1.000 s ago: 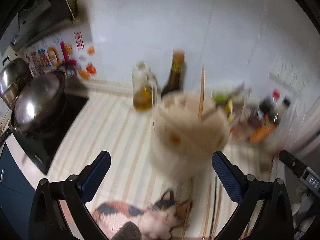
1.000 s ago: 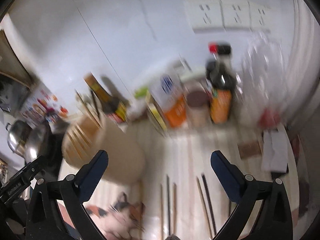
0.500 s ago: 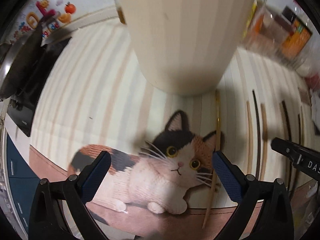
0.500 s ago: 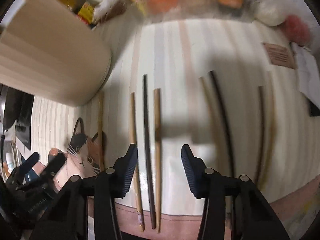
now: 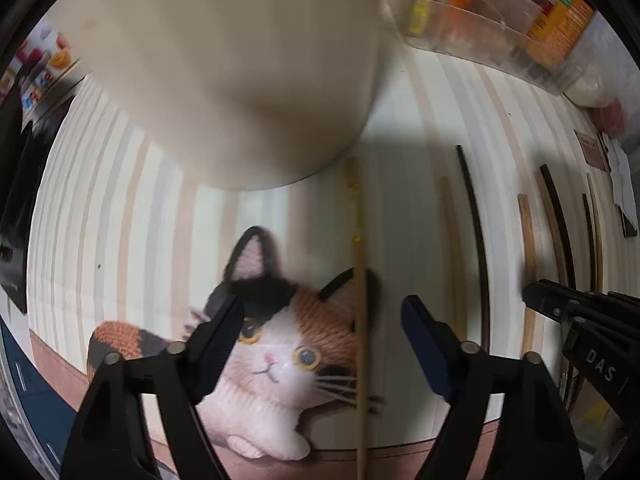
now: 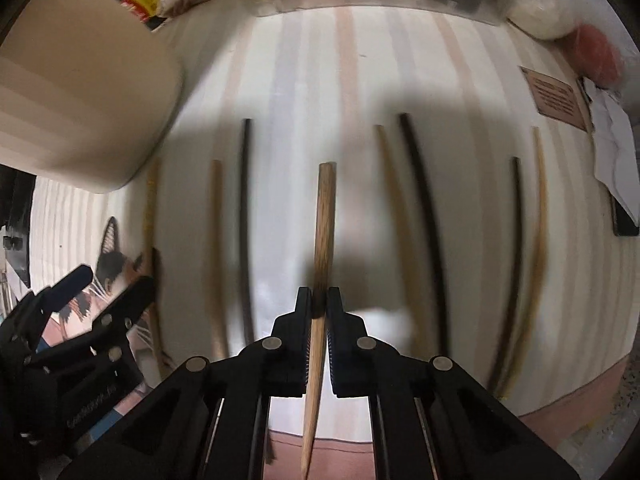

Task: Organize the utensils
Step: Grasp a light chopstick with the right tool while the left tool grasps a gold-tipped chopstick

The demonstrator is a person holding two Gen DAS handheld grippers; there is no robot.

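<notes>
Several chopsticks, some pale wood and some dark, lie side by side on a striped mat [image 6: 288, 80] with a cat print [image 5: 280, 340]. My right gripper [image 6: 319, 300] points down and is shut on one brown wooden chopstick [image 6: 325, 220], which runs out between its pads. My left gripper [image 5: 322, 308] hangs over the cat print with its jaws closing. A pale bamboo chopstick [image 5: 357, 240] lies between them, nearer the right finger, and neither pad touches it. A tall cream utensil holder [image 5: 240, 80] stands just behind, seen also as the holder [image 6: 80, 92] at the right wrist view's left.
A clear bin [image 5: 500, 32] of packets and bottles lines the back of the counter. A dark stove [image 5: 12, 200] is at the far left. A brown card [image 6: 556, 96], white paper [image 6: 612, 152] and a red object [image 6: 600, 52] lie at the right.
Both grippers have dropped from high above the counter to just over the mat. The right jaws closed onto the brown chopstick. The left jaws have narrowed around the pale one.
</notes>
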